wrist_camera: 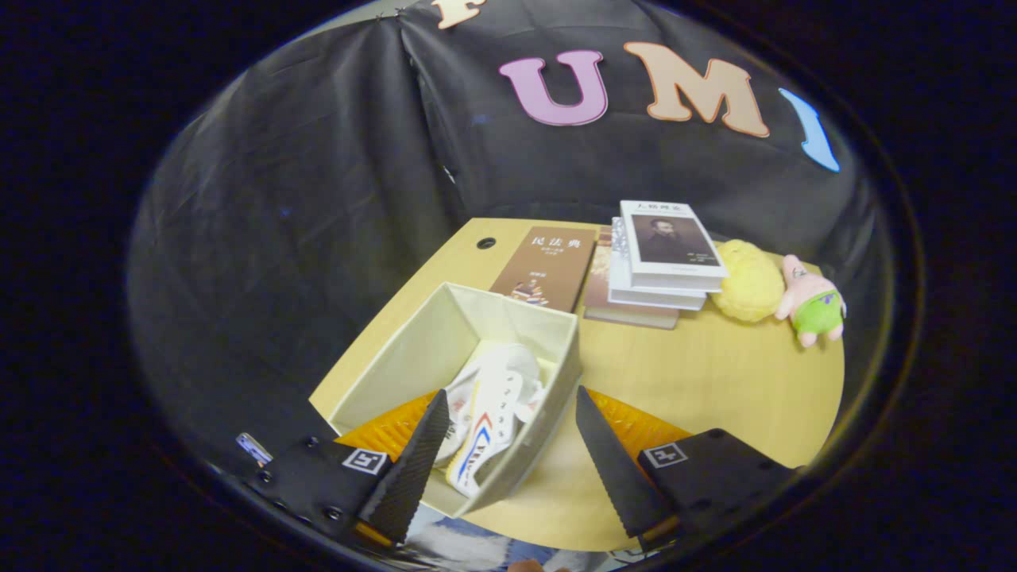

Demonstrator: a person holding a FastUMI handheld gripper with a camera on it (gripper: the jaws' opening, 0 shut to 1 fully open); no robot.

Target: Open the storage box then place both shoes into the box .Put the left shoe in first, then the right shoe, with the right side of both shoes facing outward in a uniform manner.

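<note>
We see the hand-held gripper (508, 409) spread wide, holding nothing — its fingers (413, 465) hang above the near end of the open box (413, 349) on the table (715, 381). A white shoe (489, 413) with red and blue stripes lies inside the box, between the fingers. Beyond the box: a brown book (548, 266), a stack of books (659, 266), a yellow plush toy (747, 282) and a pink plush toy (810, 302).

White shoe (489, 409) inside open box (445, 334).
</note>
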